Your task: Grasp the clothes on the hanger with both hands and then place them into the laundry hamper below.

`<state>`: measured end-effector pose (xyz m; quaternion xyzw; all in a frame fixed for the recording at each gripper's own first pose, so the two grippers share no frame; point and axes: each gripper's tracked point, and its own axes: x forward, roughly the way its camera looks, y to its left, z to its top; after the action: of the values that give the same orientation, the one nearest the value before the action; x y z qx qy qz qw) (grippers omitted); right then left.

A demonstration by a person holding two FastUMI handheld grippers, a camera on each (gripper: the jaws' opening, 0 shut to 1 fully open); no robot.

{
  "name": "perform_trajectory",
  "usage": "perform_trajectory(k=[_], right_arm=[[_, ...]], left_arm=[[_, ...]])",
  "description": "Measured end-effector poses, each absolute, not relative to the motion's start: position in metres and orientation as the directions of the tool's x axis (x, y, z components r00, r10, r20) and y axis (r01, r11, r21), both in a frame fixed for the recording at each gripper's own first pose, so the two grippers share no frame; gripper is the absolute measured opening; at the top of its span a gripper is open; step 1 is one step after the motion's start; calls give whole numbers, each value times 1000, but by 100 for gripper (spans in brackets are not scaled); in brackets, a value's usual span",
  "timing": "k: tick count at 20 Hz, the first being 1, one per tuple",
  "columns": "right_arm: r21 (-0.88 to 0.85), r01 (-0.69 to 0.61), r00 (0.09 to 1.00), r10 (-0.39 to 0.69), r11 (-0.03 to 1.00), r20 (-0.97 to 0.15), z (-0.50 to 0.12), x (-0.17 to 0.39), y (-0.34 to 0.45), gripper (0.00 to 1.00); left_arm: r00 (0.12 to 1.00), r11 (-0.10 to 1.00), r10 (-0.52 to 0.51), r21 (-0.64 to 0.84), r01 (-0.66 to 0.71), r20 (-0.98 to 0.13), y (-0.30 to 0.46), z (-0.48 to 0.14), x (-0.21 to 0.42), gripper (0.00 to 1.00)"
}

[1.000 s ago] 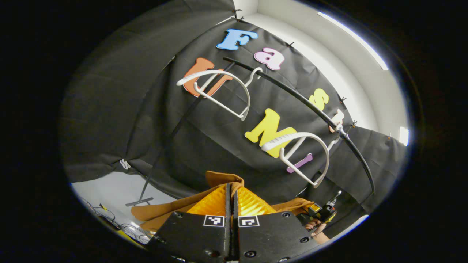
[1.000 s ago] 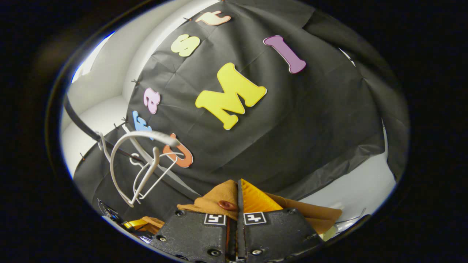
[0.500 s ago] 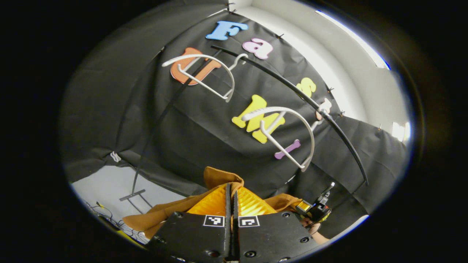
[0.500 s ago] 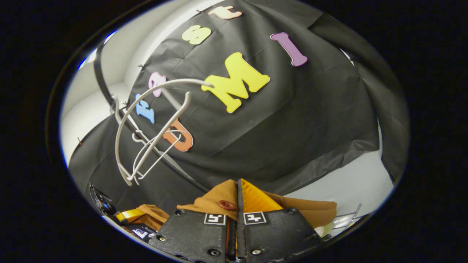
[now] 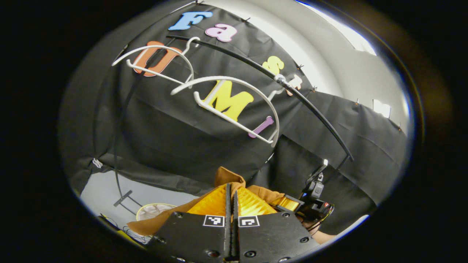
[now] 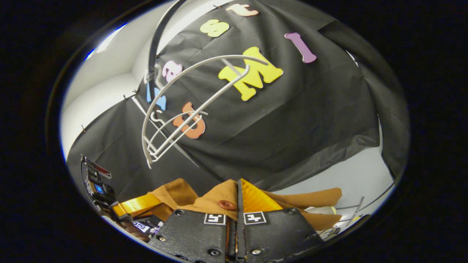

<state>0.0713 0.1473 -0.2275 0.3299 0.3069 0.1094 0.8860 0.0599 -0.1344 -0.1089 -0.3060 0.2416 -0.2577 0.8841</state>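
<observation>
The brown garment (image 5: 226,179) is off the white hangers (image 5: 234,106), which hang bare on the black rail (image 5: 310,106) above; it is slung between the two claws, low in both views; the left claw (image 5: 230,193) is clamped on a fold of its cloth, fingers pressed together with fabric bunched at the tips; the right claw (image 6: 238,193) is likewise clamped on the cloth, just beside a brown button (image 6: 226,205); the garment looks soft, light and limp, sagging away on either side of each grip, so it should drape and fold rather than hold any shape; a bunched edge gives a firmer hold than a single slippery layer; the laundry hamper (image 5: 155,211) shows as a pale round rim below, partly hidden by the hanging cloth.
</observation>
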Motion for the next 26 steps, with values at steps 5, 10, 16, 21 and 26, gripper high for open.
perform_trajectory(k=[5, 10, 16, 21, 26], right_arm=[[694, -77, 783, 475, 716, -403, -191, 74, 163, 5], [708, -131, 766, 524, 694, -371, -175, 81, 162, 5], [684, -29, 662, 526, 729, -533, -265, 73, 151, 5], [591, 34, 558, 476, 806, -680, -343, 69, 146, 5], [426, 96, 362, 368, 899, -857, -431, 54, 129, 5]], left_arm=[[771, 674, -596, -661, 329, -223, -142, -82, 63, 6], [799, 689, -570, -642, 335, -195, -148, -66, 69, 6], [778, 732, -521, -653, 195, -351, -147, -150, 74, 0], [708, 760, -519, -637, 126, -479, -164, -226, 69, 0], [594, 863, -443, -498, 80, -672, -165, -307, 57, 0]])
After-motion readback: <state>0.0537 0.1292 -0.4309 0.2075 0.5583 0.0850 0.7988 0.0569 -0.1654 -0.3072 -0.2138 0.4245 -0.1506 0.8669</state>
